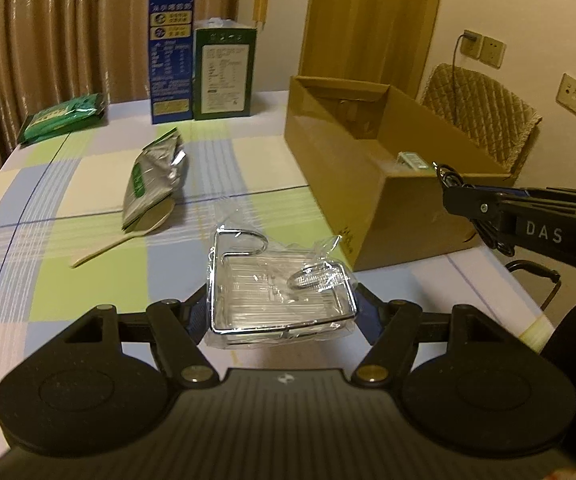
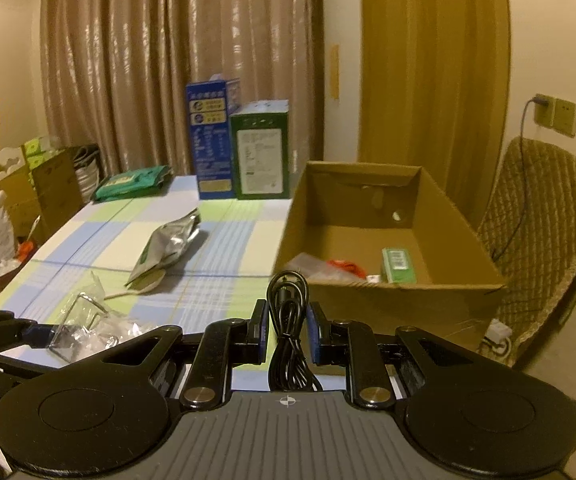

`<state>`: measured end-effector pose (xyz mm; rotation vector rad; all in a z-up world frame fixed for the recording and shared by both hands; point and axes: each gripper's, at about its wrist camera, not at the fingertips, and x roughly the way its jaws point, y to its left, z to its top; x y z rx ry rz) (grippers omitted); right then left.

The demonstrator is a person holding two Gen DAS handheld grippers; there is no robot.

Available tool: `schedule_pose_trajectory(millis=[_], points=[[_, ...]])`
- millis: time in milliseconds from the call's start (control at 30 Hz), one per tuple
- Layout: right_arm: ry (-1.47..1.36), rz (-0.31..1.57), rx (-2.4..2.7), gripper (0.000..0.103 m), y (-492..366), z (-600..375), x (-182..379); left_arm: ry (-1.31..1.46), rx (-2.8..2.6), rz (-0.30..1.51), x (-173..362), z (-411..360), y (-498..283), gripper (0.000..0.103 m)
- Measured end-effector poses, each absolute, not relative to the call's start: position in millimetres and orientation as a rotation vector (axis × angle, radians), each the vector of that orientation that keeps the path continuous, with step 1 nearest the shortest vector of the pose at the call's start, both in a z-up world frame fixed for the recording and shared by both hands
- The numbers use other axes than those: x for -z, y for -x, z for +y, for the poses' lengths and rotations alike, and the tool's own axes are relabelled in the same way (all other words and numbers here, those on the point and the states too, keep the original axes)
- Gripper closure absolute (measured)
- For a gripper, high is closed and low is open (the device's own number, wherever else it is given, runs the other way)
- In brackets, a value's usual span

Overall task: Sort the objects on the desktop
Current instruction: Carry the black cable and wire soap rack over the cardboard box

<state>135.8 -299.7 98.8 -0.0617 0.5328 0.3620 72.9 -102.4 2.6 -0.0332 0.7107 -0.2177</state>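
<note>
My left gripper [image 1: 281, 316] is shut on a chrome wire rack in a clear plastic bag [image 1: 279, 288], held just above the checked tablecloth [image 1: 67, 280]. The rack also shows in the right wrist view [image 2: 87, 324]. My right gripper [image 2: 286, 330] is shut on a coiled black cable [image 2: 288, 320], held near the front wall of the open cardboard box [image 2: 388, 292]. It shows in the left wrist view [image 1: 454, 192] at the box's [image 1: 368, 208] near corner. A silver-green foil pouch [image 1: 153, 180] lies over a pale spoon [image 1: 127, 238] mid-table.
A blue carton [image 1: 169, 56] and a green carton [image 1: 225, 72] stand at the table's far edge, with a green packet [image 1: 63, 116] to their left. The box holds a small green pack [image 2: 398, 266], an orange item [image 2: 346, 267] and plastic wrap. A padded chair [image 2: 544, 240] stands right of the box.
</note>
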Motion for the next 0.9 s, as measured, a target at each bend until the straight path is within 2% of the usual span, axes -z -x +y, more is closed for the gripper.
schedule_pose_trajectory(millis=[900], points=[[0.035,0.476,-0.301,0.087,-195.3,-370.1,-144.7,-0.002,0.352,0.603,-58.8,-190.0,-120.7,0.036]])
